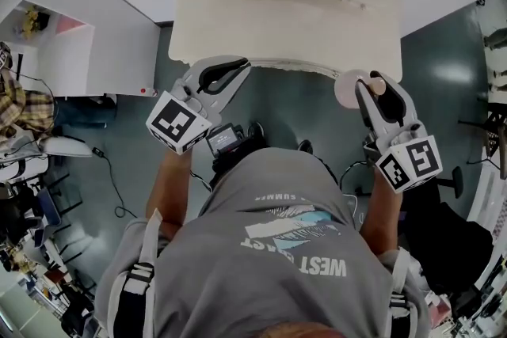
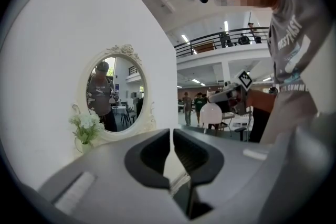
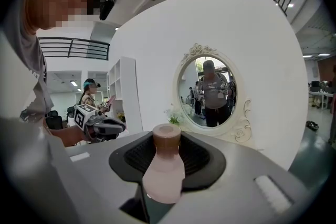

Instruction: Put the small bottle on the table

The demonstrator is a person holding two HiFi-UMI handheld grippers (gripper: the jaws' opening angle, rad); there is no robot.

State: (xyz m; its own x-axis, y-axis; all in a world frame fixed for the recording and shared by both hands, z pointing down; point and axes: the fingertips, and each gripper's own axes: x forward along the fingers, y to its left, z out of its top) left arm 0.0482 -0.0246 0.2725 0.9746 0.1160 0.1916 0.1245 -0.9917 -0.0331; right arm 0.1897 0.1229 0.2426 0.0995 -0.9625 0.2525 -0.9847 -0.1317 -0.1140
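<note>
Small bottle [image 1: 347, 89] is in the carrying step, I judge: it is held in the air and not yet set down. In the head view the right gripper [image 1: 369, 88] holds it just before the near edge of the tabletop [image 1: 285, 20], toward the right end of that edge. It seems to lie crosswise, with the pale body to the left of the jaws and the brown cap to the right. The left gripper [image 1: 226, 74] hangs before the same edge, more to the left, and carries nothing. In the left gripper view the jaws of the left gripper [image 2: 172, 150] stand almost together, with only a thin slit between them and nothing in it. In the right gripper view the jaws of the right gripper [image 3: 167, 157] are partly open and press on the small bottle [image 3: 164, 170] from both sides, near its neck. The cap rises above them and the body hangs below. The next move probably calls for bringing the bottle over the tabletop, turning it upright, lowering it until its base rests, and only then opening the jaws.
</note>
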